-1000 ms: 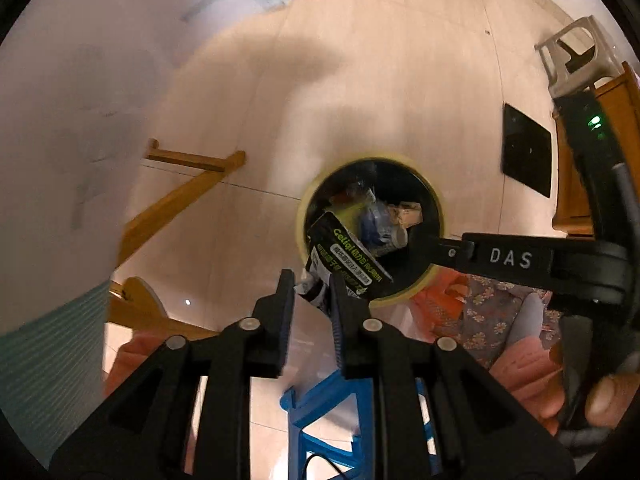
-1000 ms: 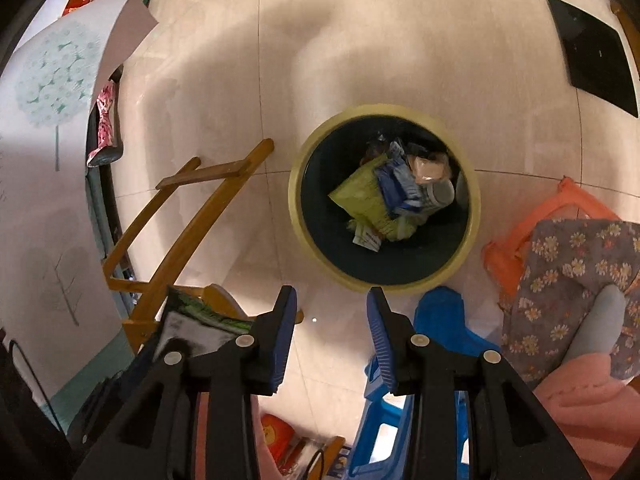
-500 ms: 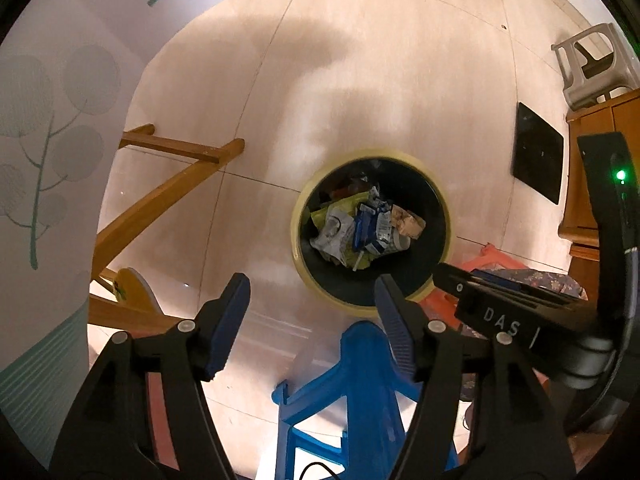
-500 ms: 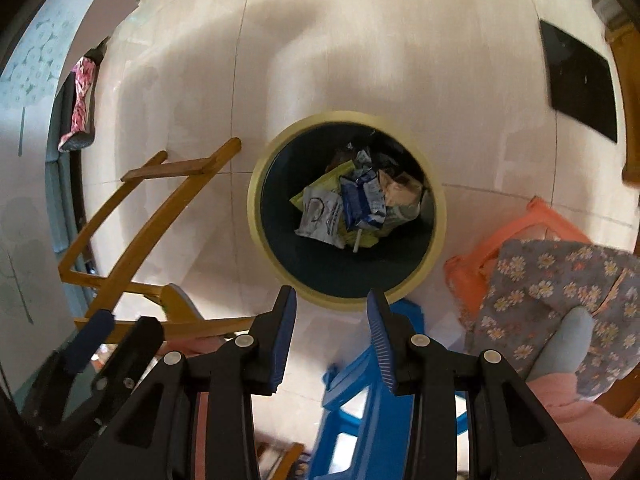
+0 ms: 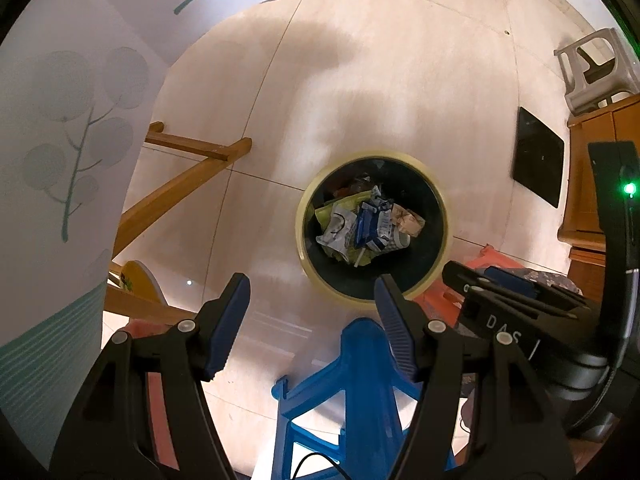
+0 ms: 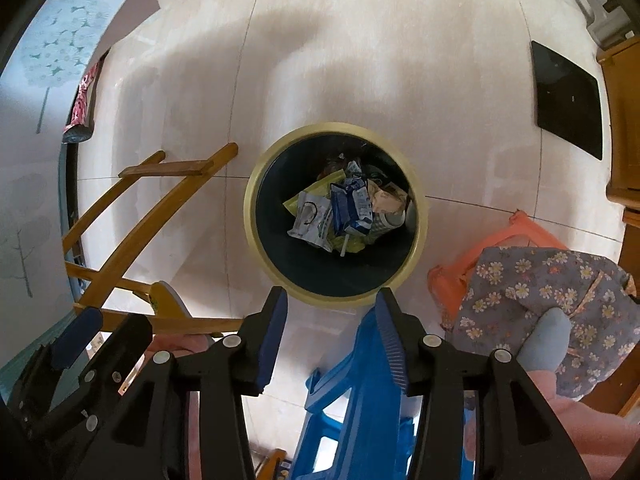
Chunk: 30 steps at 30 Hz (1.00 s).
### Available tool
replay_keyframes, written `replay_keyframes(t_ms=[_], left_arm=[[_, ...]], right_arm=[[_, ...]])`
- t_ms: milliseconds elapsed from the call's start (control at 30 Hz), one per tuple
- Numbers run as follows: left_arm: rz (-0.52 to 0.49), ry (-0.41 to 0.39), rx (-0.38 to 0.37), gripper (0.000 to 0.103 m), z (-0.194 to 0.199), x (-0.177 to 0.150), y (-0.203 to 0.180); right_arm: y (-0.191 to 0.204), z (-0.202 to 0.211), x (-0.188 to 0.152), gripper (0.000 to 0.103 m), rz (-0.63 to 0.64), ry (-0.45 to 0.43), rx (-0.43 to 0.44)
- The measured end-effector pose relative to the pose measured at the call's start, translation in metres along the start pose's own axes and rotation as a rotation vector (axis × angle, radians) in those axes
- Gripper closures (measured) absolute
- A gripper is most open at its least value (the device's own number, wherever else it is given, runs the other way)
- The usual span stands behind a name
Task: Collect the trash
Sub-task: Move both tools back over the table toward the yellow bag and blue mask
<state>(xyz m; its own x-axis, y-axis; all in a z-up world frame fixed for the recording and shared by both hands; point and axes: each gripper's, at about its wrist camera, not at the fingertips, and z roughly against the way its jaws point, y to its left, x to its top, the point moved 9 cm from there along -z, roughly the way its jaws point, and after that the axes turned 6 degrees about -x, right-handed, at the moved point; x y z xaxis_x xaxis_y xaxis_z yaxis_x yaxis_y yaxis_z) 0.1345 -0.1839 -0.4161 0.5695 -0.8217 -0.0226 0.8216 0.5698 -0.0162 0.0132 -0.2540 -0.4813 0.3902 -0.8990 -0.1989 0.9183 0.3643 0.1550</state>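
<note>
While both grippers are hovering over the trash bin [image 6: 256, 216] with wrappers [image 6: 312, 220] piled inside, left gripper [image 5: 312, 300] sitting half-open and empty, right gripper [image 6: 330, 322] opening empty-jawed too, I'm guessing they're heading off for more litter.

blue stool [image 5: 360, 380], orange stool [image 6: 472, 264], black mat [image 6: 568, 100]

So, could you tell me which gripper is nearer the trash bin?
Right. The right gripper hangs above the trash bin at its near rim, jaws opening and empty; the left gripper sits off to one side, open.
</note>
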Motion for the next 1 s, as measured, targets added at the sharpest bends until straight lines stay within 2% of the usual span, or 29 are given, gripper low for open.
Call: replay_keyframes(t_ms=[133,233,533,767,1000], left_arm=[[-0.001,-0.019,-0.014,0.041,0.015,-0.006,-0.004],[0.003,-0.03,-0.033,0.041,0.028,-0.012,-0.005],[-0.023,-0.076,-0.05,0.041,0.089,-0.038,-0.001],[-0.017,-0.141,-0.105,0.041,0.158,-0.064,0.008],[0.012,-0.247,-0.15,0.041,0.228,-0.084,0.032]], right_arm=[[0.002,0.019,-0.009,0.055,0.002,-0.017,0.001],[-0.002,0.032,-0.018,0.048,-0.019,-0.023,-0.003],[-0.002,0.095,-0.046,0.047,-0.051,-0.054,0.074],[0.022,0.155,-0.075,0.045,0.023,-0.108,0.124],[0.064,0.218,-0.101,0.045,0.143,-0.199,0.159]])
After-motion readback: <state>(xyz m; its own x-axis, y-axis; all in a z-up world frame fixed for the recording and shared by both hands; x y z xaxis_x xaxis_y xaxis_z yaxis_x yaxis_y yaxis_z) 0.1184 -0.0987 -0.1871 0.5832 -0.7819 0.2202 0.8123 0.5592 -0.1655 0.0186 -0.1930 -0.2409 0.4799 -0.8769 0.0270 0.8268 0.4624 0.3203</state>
